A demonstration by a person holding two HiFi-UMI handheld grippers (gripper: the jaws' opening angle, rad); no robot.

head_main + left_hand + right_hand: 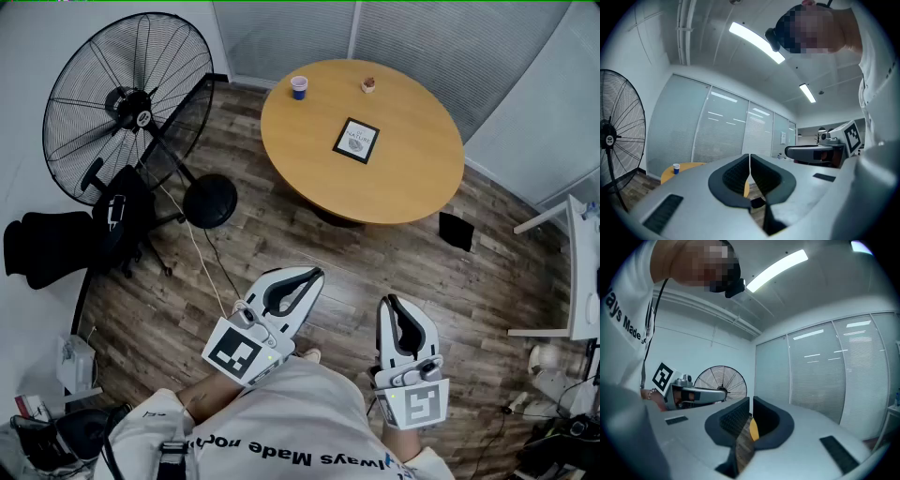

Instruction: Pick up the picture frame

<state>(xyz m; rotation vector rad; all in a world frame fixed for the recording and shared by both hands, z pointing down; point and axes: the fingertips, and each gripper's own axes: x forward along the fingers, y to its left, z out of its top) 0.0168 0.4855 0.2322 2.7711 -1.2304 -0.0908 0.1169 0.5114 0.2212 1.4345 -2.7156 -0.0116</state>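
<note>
The picture frame (356, 141), black-edged with a white print, lies flat on the round wooden table (412, 183) far ahead of me, right of the table's middle. Both grippers hang low near my body, well short of the table. In the head view my left gripper (317, 274) points up and right with its jaws together and nothing in them. My right gripper (388, 301) is also shut and empty. The left gripper view shows the left gripper (749, 157) with pads touching. In the right gripper view the right gripper (751, 400) is aimed at the table; the frame is hidden.
A blue cup (299, 86) and a small brown object (368, 84) stand at the table's far edge. A large floor fan (131, 103) and a black chair (56, 248) are at the left. A black box (456, 231) lies on the wood floor. A white desk (581, 272) is at the right.
</note>
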